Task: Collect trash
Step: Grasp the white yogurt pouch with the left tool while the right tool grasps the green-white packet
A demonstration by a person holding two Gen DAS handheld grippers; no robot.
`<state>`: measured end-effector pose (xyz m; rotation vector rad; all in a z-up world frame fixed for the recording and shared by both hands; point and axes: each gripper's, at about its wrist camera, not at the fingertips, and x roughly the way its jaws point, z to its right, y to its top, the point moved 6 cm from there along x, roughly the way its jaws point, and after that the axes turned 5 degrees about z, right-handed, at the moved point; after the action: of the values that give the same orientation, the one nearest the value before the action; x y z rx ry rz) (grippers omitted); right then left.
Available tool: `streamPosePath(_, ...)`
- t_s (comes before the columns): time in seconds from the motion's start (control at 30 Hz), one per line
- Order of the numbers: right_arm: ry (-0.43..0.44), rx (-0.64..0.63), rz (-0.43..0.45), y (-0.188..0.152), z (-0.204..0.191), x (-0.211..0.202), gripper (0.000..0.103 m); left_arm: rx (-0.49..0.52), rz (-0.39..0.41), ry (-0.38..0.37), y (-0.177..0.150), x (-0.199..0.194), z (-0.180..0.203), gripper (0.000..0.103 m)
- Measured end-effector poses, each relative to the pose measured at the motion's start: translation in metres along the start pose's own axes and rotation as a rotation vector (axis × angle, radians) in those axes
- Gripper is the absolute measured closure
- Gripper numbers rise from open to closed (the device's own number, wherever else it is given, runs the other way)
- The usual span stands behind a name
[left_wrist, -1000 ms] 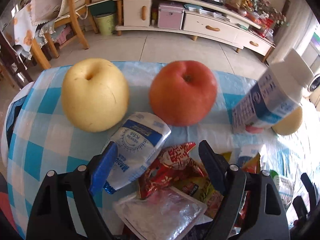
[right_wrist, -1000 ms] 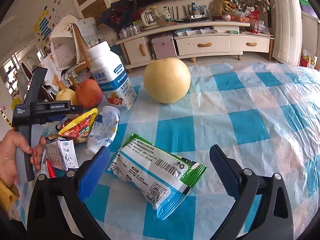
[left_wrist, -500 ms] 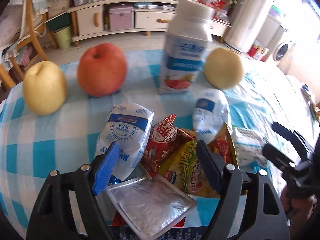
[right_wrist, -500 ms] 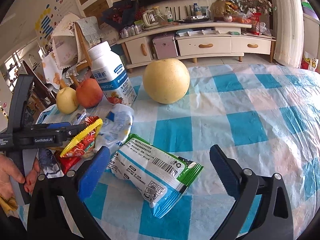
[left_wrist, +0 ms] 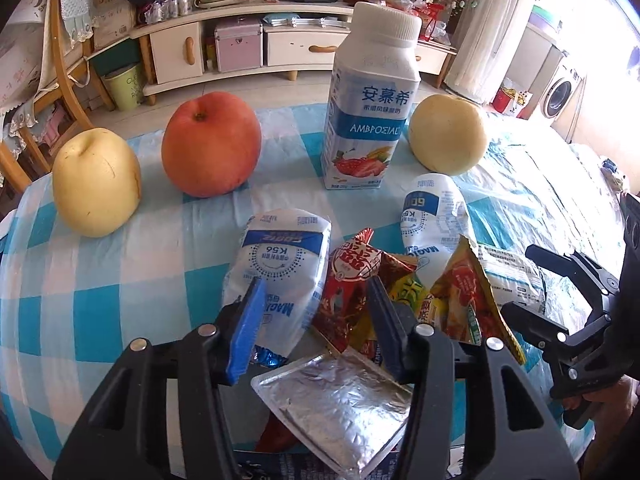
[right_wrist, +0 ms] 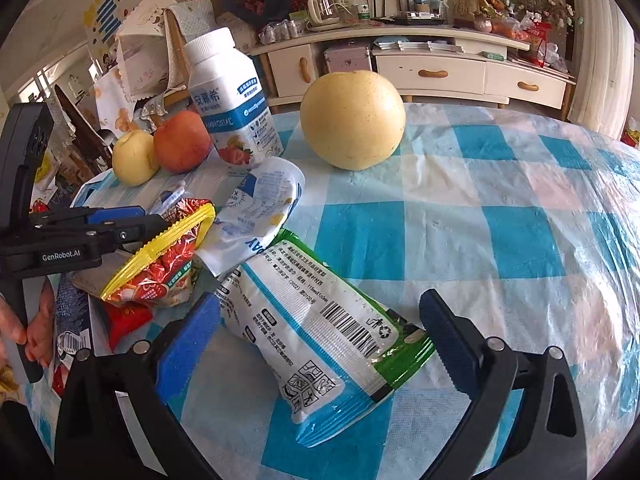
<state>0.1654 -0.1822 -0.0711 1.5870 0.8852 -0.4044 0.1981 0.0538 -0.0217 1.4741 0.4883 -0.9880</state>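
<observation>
A pile of trash lies on the checked tablecloth (right_wrist: 500, 240). In it are a white-and-blue milk pouch (left_wrist: 280, 272), a red snack wrapper (left_wrist: 352, 276), a yellow-edged snack bag (left_wrist: 464, 296) and a silver foil packet (left_wrist: 336, 404). My left gripper (left_wrist: 316, 308) is closing, with the pouch and the red wrapper between its jaws; no firm pinch shows. Seen from the right wrist, the left gripper (right_wrist: 152, 220) reaches into the pile. A second pouch (right_wrist: 260, 200) lies beside it. My right gripper (right_wrist: 320, 332) stands wide open astride a wet-wipe pack (right_wrist: 320, 320).
Behind the pile stand a yogurt bottle (left_wrist: 368, 112), a red apple (left_wrist: 212, 144) and two yellow pears (left_wrist: 94, 184) (left_wrist: 448, 136). A hand (right_wrist: 36, 336) holds the left gripper's handle. Chairs, a small bin and a low cabinet lie beyond the table.
The left gripper swung right, so the bottle and the right pear came into its view, and its jaws narrowed around the pouch and red wrapper. The right gripper stayed nearly still and open.
</observation>
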Motion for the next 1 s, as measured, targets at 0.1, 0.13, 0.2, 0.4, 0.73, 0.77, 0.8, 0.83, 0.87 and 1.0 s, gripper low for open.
streamPosePath(0.1,0.033,-0.016,-0.009,0.0,-0.006,-0.002,0.005,-0.009,-0.004,-0.028,-0.002,-0.002,0.0,0.05)
streamPosePath(0.13,0.045,-0.021,-0.017,0.0,-0.008,-0.002,0.005,-0.001,-0.009,-0.052,-0.003,-0.003,0.002,0.05)
streamPosePath(0.2,0.093,-0.033,-0.031,-0.001,-0.016,-0.005,0.005,0.026,-0.024,-0.075,-0.005,-0.005,0.007,0.05)
streamPosePath(0.4,0.089,-0.109,-0.019,0.001,-0.028,-0.014,0.005,0.033,-0.024,0.001,-0.003,-0.002,-0.003,0.049)
streamPosePath(0.73,-0.023,-0.228,-0.069,-0.016,-0.032,0.009,0.006,0.037,-0.07,0.095,0.004,0.012,-0.007,0.034)
streamPosePath(0.77,-0.027,-0.23,-0.068,-0.016,-0.033,0.008,0.006,0.017,-0.07,0.091,0.006,0.012,-0.012,0.033)
streamPosePath(0.8,-0.025,-0.232,-0.067,-0.016,-0.033,0.008,0.006,0.006,-0.071,0.089,0.005,0.012,-0.015,0.033)
streamPosePath(0.83,-0.021,-0.233,-0.068,-0.017,-0.034,0.008,0.007,0.001,-0.08,0.084,0.005,0.015,-0.019,0.033)
streamPosePath(0.87,-0.018,-0.234,-0.068,-0.017,-0.034,0.008,0.007,-0.009,-0.096,0.068,0.003,0.017,-0.021,0.033)
streamPosePath(1.0,-0.024,-0.238,-0.071,-0.017,-0.034,0.009,0.007,-0.072,-0.091,0.008,0.004,0.018,-0.028,0.034)
